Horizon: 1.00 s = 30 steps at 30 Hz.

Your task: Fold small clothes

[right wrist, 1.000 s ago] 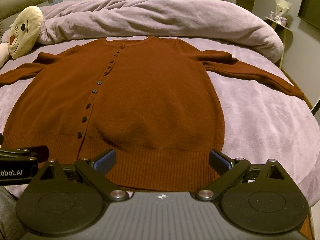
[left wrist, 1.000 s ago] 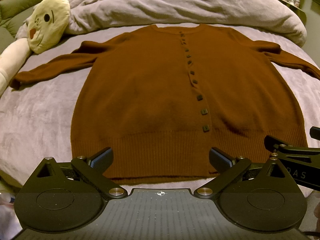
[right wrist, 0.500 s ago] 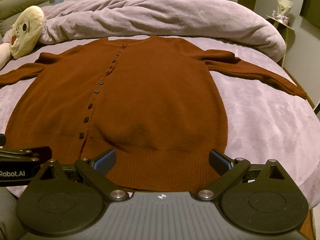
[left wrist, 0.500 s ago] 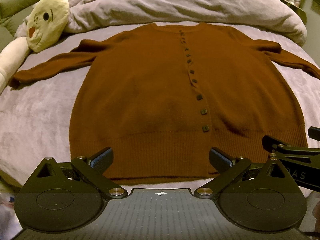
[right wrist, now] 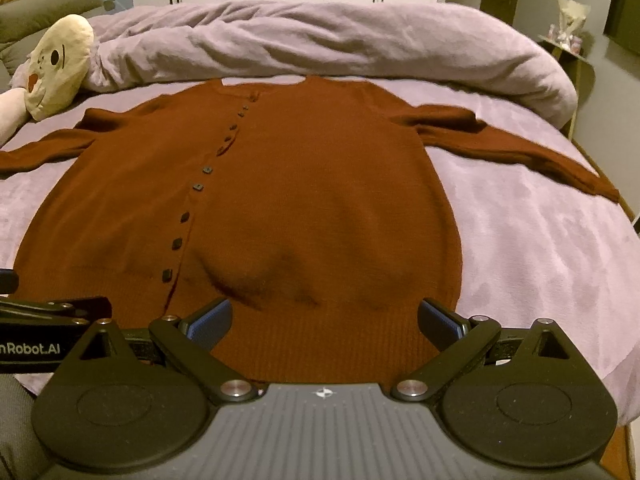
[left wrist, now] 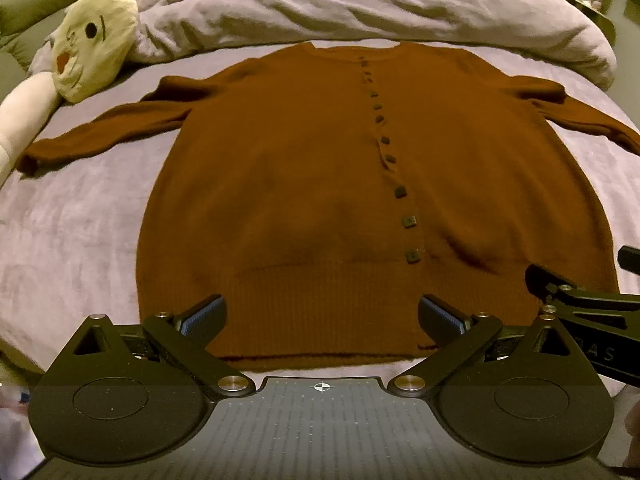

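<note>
Cardigan [left wrist: 320, 184], rust-brown and buttoned, lies flat on the bed [left wrist: 72, 232] with sleeves spread left and right, collar far. Left gripper [left wrist: 320, 312] and right gripper [right wrist: 324, 314] hover over its near hem, fingers wide, holding nothing.

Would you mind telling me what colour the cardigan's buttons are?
The buttons are dark, near black, against the rust-brown cardigan; the left wrist view shows them best.

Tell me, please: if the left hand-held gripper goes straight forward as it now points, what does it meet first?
Probably the ribbed hem of the brown cardigan, which lies flat on the bed between the open fingers of the left hand-held gripper. Height above it is unclear.
</note>
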Available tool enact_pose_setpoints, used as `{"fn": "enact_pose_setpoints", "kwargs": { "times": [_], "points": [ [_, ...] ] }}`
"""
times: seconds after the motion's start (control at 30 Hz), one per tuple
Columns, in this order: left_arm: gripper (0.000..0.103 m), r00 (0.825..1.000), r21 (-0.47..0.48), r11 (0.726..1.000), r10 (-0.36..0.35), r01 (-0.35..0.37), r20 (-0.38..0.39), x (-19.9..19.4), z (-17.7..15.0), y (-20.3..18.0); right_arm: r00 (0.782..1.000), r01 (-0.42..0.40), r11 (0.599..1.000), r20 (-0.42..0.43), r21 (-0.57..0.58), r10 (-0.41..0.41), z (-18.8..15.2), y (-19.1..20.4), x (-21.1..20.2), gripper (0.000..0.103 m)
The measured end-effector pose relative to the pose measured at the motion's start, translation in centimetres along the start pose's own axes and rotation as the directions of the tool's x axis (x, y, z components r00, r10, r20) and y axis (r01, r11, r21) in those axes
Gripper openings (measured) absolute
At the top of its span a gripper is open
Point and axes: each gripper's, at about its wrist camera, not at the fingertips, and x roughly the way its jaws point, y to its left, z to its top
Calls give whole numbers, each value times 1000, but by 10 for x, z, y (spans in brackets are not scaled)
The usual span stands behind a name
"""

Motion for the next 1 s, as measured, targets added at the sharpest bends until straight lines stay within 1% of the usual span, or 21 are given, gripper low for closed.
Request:
{"fn": "enact_pose_setpoints", "kwargs": {
  "times": [0.1, 0.13, 0.2, 0.27, 0.33, 0.37, 0.43, 0.53, 0.63, 0.7, 0.77, 0.9, 1.0],
  "points": [
    [103, 1000, -14, 1000, 4, -4, -13, 3, 1, 3, 999, 0, 999, 54, -33, 2, -2, 2, -3, 99],
    [103, 1000, -21, 1000, 4, -4, -16, 4, 2, 4, 997, -10, 999, 72, -52, 14, -3, 2, -3, 99],
    [103, 1000, -31, 999, -10, 9, -24, 7, 3, 7, 994, -71, 996, 75, -59, 75, -2, -3, -2, 99],
    [103, 1000, -36, 999, -20, 19, -23, 9, 4, 8, 984, -168, 986, 60, 10, 167, 2, -13, 0, 99],
    [103, 1000, -30, 999, -22, 22, -17, 9, 6, 7, 970, -240, 968, 64, 80, 235, 7, -23, 2, 99],
    [103, 1000, -23, 999, -23, 22, -16, 10, 6, 6, 965, -259, 959, 70, 112, 252, 10, -29, 3, 99],
    [103, 1000, -15, 1000, -25, 24, -16, 12, 8, 4, 963, -267, 951, 79, 153, 257, 14, -38, 6, 99],
    [103, 999, -17, 1000, -27, 27, -26, 17, 11, 1, 964, -264, 944, 92, 199, 250, 16, -55, 11, 99],
    [103, 999, -24, 999, -28, 27, -41, 24, 16, 0, 970, -236, 954, 106, 185, 219, 20, -65, 17, 99],
    [103, 998, -20, 1000, -25, 24, -54, 29, 20, -2, 977, -203, 962, 100, 182, 187, 23, -72, 22, 99],
    [103, 999, -13, 1000, -11, 11, -51, 32, 24, -3, 984, -166, 969, 87, 181, 153, 28, -79, 28, 99],
    [103, 998, -7, 1000, 7, -7, -61, 41, 34, -5, 991, -117, 972, 91, 202, 100, 39, -100, 41, 99],
    [103, 998, -11, 1000, 15, -16, -69, 49, 43, -6, 995, -46, 981, 92, 190, 29, 49, -113, 52, 99]
  ]
}}
